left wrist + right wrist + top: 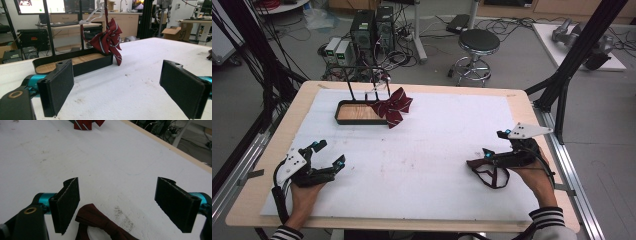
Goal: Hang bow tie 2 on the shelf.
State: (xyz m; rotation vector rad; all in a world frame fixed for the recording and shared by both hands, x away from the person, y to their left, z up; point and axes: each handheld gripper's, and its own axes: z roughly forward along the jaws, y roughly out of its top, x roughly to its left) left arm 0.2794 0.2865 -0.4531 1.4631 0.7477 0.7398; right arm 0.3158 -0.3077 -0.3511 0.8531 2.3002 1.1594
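Note:
A dark maroon bow tie (pixel 488 173) with its strap lies on the white mat near the right edge. My right gripper (pixel 496 143) hovers just over it, jaws wide and open. In the right gripper view this bow tie (pixel 96 219) lies low between the pads, close to the left one, and neither pad presses on it. A red striped bow tie (pixel 393 106) hangs from a white hanger (pixel 93 14) on the black rack. My left gripper (pixel 330 153) rests open at the near left, and in its own view its pads (pixel 58 86) hold nothing.
The rack's black tray with a wooden floor (pixel 353 113) stands at the far left of the white mat (pixel 422 150). Off the table's far side are a stool (pixel 478 42) and computer cases (pixel 371 27). A black frame post (pixel 569 65) rises at the right.

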